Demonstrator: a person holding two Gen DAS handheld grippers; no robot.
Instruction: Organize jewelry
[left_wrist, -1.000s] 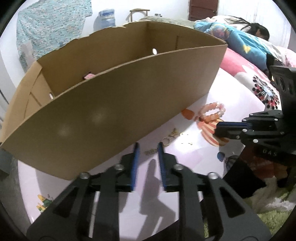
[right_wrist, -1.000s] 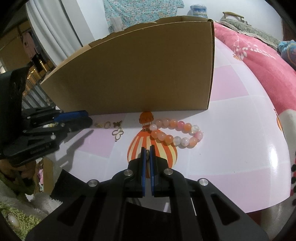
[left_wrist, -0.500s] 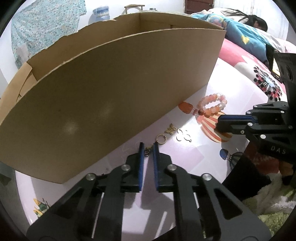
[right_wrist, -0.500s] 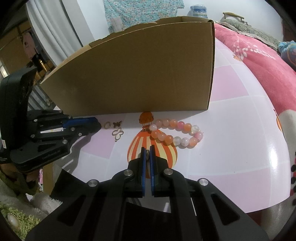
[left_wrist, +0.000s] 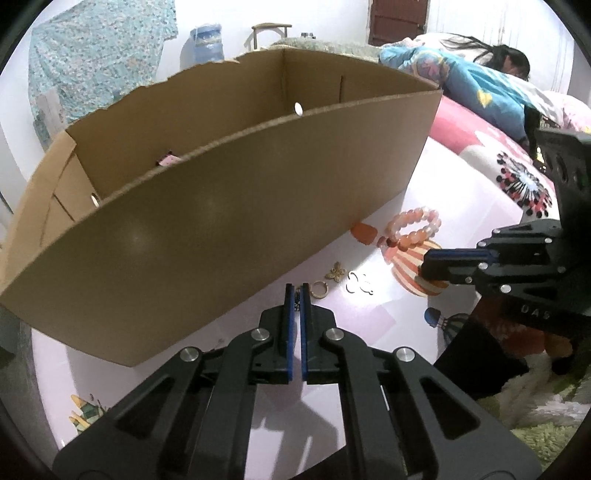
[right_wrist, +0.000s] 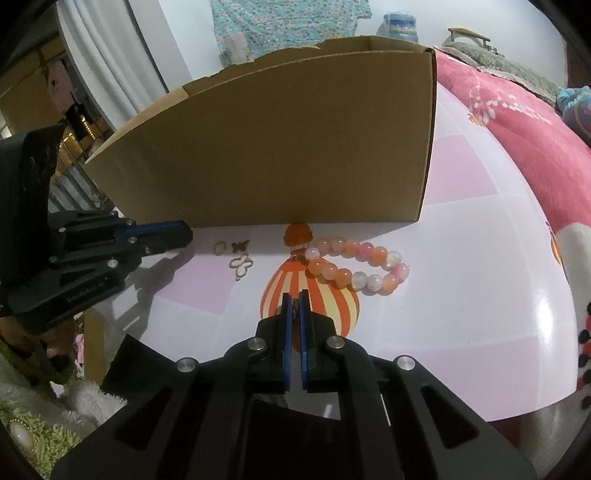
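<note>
A large open cardboard box (left_wrist: 229, 221) stands on the table; it also shows in the right wrist view (right_wrist: 280, 147). In front of it lie a pink-orange bead bracelet (left_wrist: 413, 229) (right_wrist: 354, 264), a gold ring (left_wrist: 318, 289) (right_wrist: 219, 248), a gold butterfly charm (left_wrist: 335, 274) (right_wrist: 240, 244) and a silver butterfly charm (left_wrist: 359, 287) (right_wrist: 241, 266). My left gripper (left_wrist: 296, 291) is shut on a small dark jewelry piece, just left of the ring. My right gripper (right_wrist: 294, 299) is shut on a small dark piece above the balloon print.
The table (right_wrist: 480, 295) is white and pink with an orange striped balloon print (right_wrist: 314, 295). A pink bed (right_wrist: 517, 122) lies to the right, where a person (left_wrist: 480, 81) is lying. Green shaggy carpet (right_wrist: 48, 443) is below the table's front edge.
My left gripper closed from open onto the small piece by the ring, dipped low and then rose so the box's inside shows again. The right gripper stayed still.
</note>
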